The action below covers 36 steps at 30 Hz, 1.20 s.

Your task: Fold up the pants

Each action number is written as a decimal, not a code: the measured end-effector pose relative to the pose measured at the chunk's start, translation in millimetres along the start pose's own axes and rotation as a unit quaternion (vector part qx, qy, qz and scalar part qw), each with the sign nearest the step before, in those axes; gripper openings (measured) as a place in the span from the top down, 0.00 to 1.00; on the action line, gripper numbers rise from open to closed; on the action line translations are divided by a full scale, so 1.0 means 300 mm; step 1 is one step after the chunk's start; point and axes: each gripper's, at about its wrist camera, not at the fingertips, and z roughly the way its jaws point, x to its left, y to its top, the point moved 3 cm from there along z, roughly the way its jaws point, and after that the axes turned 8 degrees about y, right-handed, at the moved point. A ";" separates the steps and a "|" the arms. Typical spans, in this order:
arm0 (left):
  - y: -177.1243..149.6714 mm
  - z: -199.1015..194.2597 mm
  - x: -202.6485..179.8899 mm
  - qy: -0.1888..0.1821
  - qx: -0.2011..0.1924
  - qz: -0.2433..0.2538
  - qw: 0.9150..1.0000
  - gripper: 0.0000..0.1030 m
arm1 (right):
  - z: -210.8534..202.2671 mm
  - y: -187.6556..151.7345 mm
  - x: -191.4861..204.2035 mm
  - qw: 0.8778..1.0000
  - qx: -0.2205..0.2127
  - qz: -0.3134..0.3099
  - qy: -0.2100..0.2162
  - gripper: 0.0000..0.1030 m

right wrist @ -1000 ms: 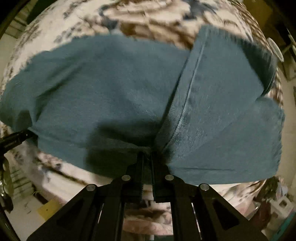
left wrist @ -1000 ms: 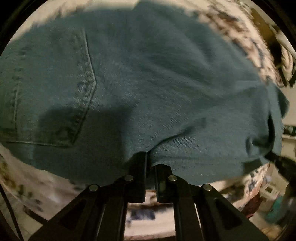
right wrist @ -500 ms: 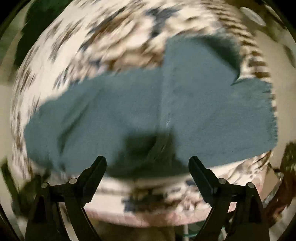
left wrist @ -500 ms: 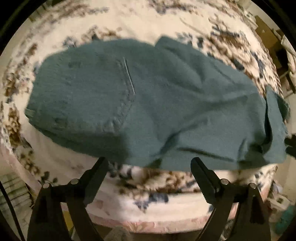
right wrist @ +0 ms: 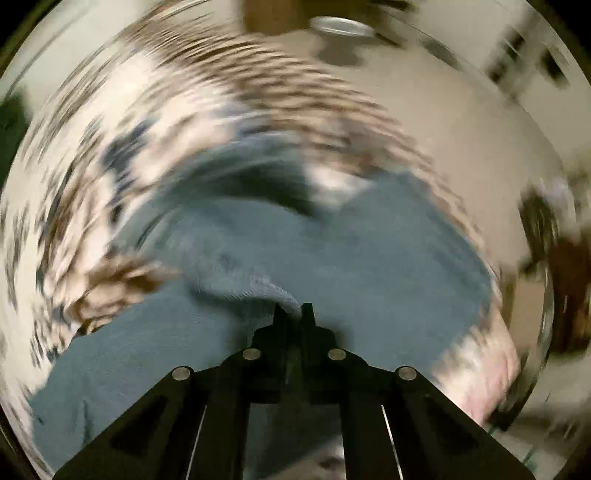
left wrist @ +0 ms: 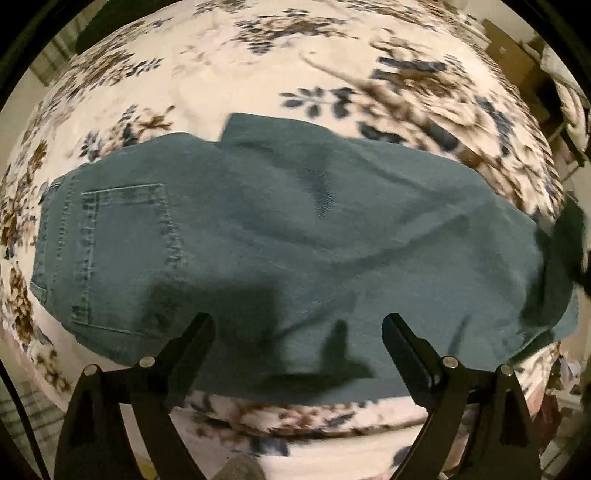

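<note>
Teal-blue denim pants (left wrist: 295,236) lie across a floral bedspread (left wrist: 295,66), with a back pocket (left wrist: 125,254) at the left and the legs running right. My left gripper (left wrist: 297,325) is open and empty, held just above the near edge of the pants. In the blurred right wrist view my right gripper (right wrist: 291,310) is shut on a raised fold of the pants (right wrist: 258,291), and denim (right wrist: 388,273) spreads around it.
The bedspread's near edge (left wrist: 314,428) drops off below the pants. A dark shape (left wrist: 572,236) shows at the right end of the pants. In the right wrist view a round pale object (right wrist: 341,27) shows at the top, with blurred furniture at the right.
Both grippers let go of the pants and opened half a second ago. The left stays open and has moved closer. The right has swung round and shut on a fold of denim.
</note>
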 end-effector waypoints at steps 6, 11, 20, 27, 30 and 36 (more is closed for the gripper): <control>-0.083 0.022 -0.078 -0.012 0.031 0.009 0.999 0.10 | 0.083 -0.171 -0.355 0.948 0.074 0.253 0.179 0.83; -0.097 0.019 -0.136 -0.016 0.034 0.023 0.999 0.10 | 0.025 -0.125 -0.385 0.915 0.009 0.290 0.278 0.50; -0.053 0.005 -0.228 -0.022 0.029 0.040 0.999 0.10 | -0.134 -0.018 -0.515 0.962 -0.022 0.250 0.109 0.45; -0.034 0.018 -0.305 -0.023 0.029 0.058 0.998 0.10 | -0.154 0.222 -0.553 0.971 -0.005 0.169 0.167 0.37; -0.024 0.032 -0.338 -0.026 0.032 0.061 0.997 0.10 | -0.023 0.244 -0.547 0.973 0.066 0.151 0.160 0.42; -0.040 0.019 -0.414 -0.029 0.020 0.071 0.997 0.10 | -0.208 0.260 -0.342 0.989 -0.067 -0.043 0.124 0.84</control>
